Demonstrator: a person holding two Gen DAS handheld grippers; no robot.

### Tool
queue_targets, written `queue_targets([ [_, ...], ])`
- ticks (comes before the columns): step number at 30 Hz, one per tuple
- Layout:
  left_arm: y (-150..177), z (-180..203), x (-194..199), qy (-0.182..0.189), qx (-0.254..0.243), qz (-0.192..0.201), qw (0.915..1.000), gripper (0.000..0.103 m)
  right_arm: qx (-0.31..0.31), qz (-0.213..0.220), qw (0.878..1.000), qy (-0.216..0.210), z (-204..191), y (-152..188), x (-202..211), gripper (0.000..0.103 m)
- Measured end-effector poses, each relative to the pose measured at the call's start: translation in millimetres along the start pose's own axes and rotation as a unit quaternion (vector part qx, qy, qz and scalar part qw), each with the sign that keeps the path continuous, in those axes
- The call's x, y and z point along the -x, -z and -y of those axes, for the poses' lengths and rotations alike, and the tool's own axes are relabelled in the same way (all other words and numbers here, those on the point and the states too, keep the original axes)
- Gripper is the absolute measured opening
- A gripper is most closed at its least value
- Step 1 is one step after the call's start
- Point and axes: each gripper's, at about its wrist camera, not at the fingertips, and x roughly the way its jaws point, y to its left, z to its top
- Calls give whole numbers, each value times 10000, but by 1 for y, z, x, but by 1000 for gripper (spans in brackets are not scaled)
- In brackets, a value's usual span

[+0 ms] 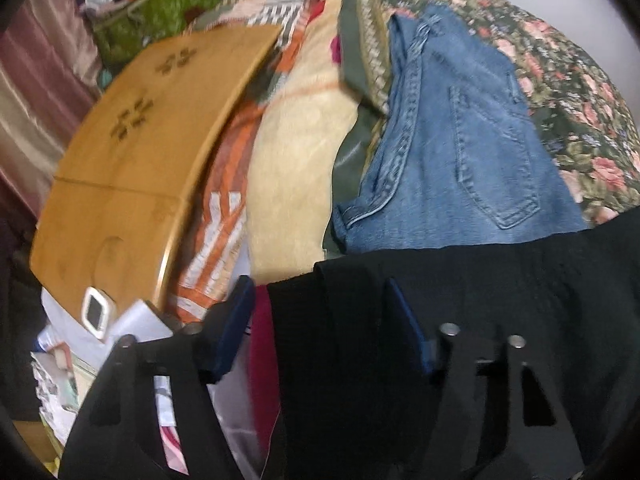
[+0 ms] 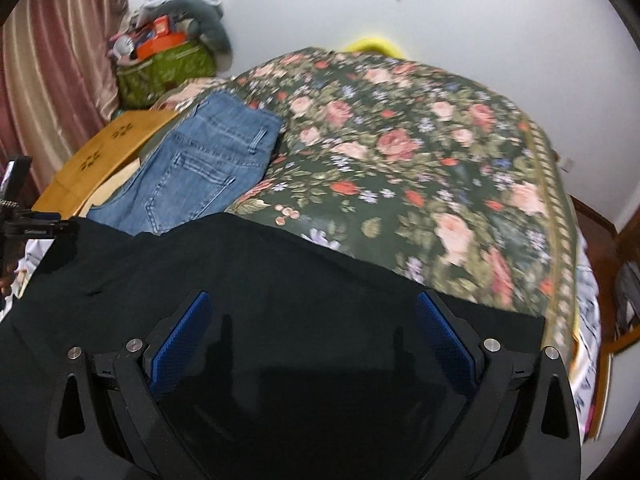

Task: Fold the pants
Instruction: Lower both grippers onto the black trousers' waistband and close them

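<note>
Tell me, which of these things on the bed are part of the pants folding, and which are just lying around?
Part of the job:
black pants
left gripper, open
right gripper, open
floral bedspread, the work surface

Just lying about:
folded blue jeans
wooden lap tray
green bag
cream blanket

Folded jeans (image 2: 200,164) and wooden tray (image 2: 100,160) crowd the left; floral bedspread (image 2: 420,160) lies bare rightward.
</note>
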Motion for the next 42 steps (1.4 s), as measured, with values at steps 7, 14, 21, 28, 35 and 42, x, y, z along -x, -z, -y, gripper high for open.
queue_targets([
  [7,5,5,-9,357,-4,-63,9993,35,298,-186,9994,-28,-5,-17,-40,89],
  [14,14,24,8,41,-668,126,9977,16,219,-142,9993,-277,-14,-15,-50,73],
  [21,6,22,45,-99,-548,633,9964,11,534,-111,9984,-150,-30,-12,-41,23],
  [28,-27,32,101,-140,-482,1345,9896,10,168,205,9993,277,-25,-12,-13,5],
  [35,-15,32,156,28,-427,1762,9834,10,-38,654,9975,263,-26,-14,55,5],
  [42,34,20,196,108,-362,1899,9811,10,22,881,9960,142,-54,21,113,5],
])
